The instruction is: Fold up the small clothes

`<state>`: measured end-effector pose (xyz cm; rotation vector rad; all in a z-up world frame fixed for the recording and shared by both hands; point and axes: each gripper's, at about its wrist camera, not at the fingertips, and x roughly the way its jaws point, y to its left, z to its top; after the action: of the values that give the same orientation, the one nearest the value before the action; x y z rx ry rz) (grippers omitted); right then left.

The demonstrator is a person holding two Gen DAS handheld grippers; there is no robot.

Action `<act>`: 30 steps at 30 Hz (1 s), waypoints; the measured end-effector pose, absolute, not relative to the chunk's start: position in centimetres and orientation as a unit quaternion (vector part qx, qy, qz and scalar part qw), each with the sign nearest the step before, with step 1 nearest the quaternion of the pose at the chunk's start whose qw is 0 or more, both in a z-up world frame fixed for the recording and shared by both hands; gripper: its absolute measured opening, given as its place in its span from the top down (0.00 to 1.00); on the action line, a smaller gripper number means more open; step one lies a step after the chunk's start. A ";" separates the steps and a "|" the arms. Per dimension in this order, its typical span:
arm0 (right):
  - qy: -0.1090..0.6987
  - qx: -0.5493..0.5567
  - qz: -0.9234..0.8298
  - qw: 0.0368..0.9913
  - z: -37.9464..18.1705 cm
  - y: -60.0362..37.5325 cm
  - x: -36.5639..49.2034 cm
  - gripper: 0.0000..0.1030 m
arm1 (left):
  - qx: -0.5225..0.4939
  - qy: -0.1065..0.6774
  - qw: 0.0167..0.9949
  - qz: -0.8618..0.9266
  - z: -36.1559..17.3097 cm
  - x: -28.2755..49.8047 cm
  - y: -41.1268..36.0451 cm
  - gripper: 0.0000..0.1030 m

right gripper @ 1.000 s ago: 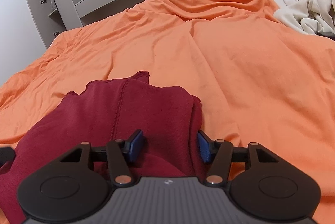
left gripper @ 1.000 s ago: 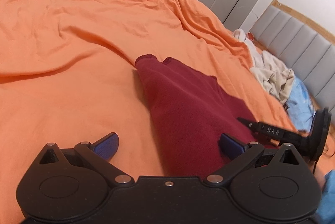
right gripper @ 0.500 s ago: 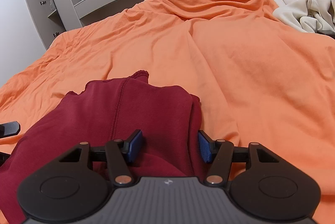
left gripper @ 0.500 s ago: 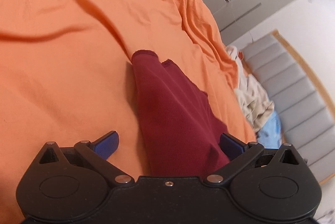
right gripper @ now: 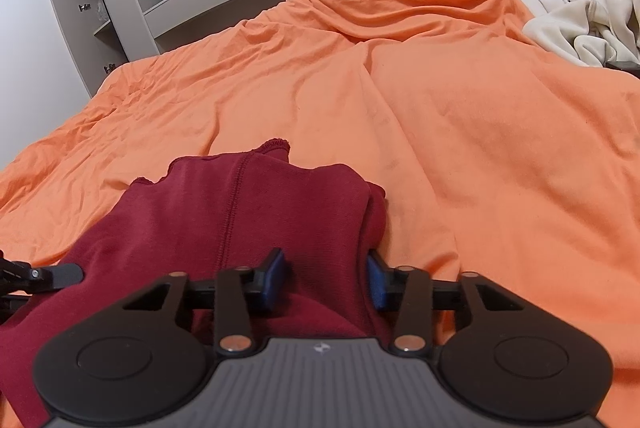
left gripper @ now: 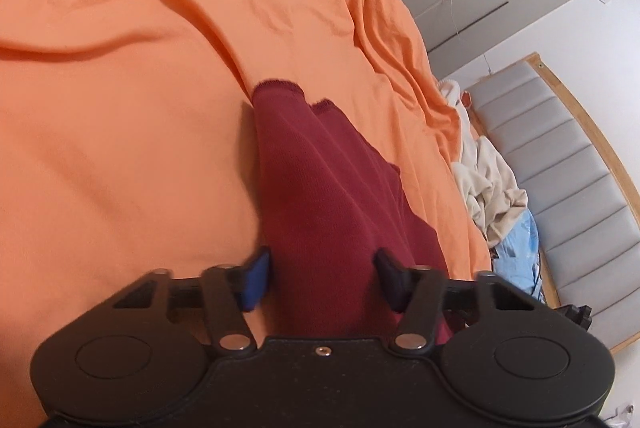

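Dark red knitted garment (left gripper: 320,196), folded into a long band, lies on the rumpled orange cotton bedsheet (left gripper: 120,148). All places below are given relative to this garment. Its long axis runs straight ahead of both tongs, from the near end under them to the ribbed hems at the far end.

Left gripper (left gripper: 322,280) straddles the near end at the garment's left edge. Its jaws have just been closing, cloth stands between them, and both pads appear to touch it.

Right gripper (right gripper: 326,282) straddles the near end at the right edge. Its jaws have also just been closing and now pinch a raised ridge of cloth.

Judgement: both hands are equally near, so the coming fold should carry the near end forward along the axis.

Cream crumpled clothes (right gripper: 580,16) lie well beyond the garment, to its right.
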<state>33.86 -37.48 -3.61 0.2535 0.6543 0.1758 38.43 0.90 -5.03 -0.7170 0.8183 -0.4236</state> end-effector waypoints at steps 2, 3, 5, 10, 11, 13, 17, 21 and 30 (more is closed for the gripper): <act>0.317 0.124 0.083 0.937 -3.4 -37.5 33.7 0.72 | -0.324 0.386 0.841 -0.197 -4.7 38.3 0.6 0.52; 0.314 0.125 0.082 0.938 -3.2 -37.6 33.6 0.76 | -0.317 0.385 0.845 -0.195 -4.5 38.2 0.5 0.56; 0.307 0.125 0.081 0.940 -2.9 -37.6 33.5 0.80 | -0.297 0.377 0.856 -0.191 -3.8 37.8 0.0 0.61; 0.281 0.120 0.084 0.949 -1.6 -37.0 32.8 0.84 | -0.222 0.340 0.895 -0.185 -1.2 36.5 -1.5 0.68; 0.274 0.121 0.087 0.950 -1.2 -36.8 32.7 0.84 | -0.212 0.332 0.900 -0.185 -0.7 36.2 -1.7 0.69; 0.260 0.122 0.095 0.953 -0.4 -36.5 32.4 0.84 | -0.194 0.317 0.910 -0.186 0.4 35.7 -1.9 0.70; 0.234 0.120 0.120 0.957 1.2 -35.0 32.0 0.84 | -0.162 0.296 0.922 -0.190 2.2 34.8 -2.1 0.71; 0.215 0.120 0.151 0.957 2.3 -32.3 32.4 0.84 | -0.135 0.269 0.937 -0.176 4.1 33.9 -1.4 0.71; 0.201 0.080 0.216 0.952 2.9 -24.6 34.1 0.85 | -0.091 0.213 0.967 -0.107 8.0 31.3 4.2 0.71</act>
<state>34.11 -24.63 2.94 0.1631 0.4083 0.4399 31.28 4.18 7.96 -0.1847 0.4307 -0.2158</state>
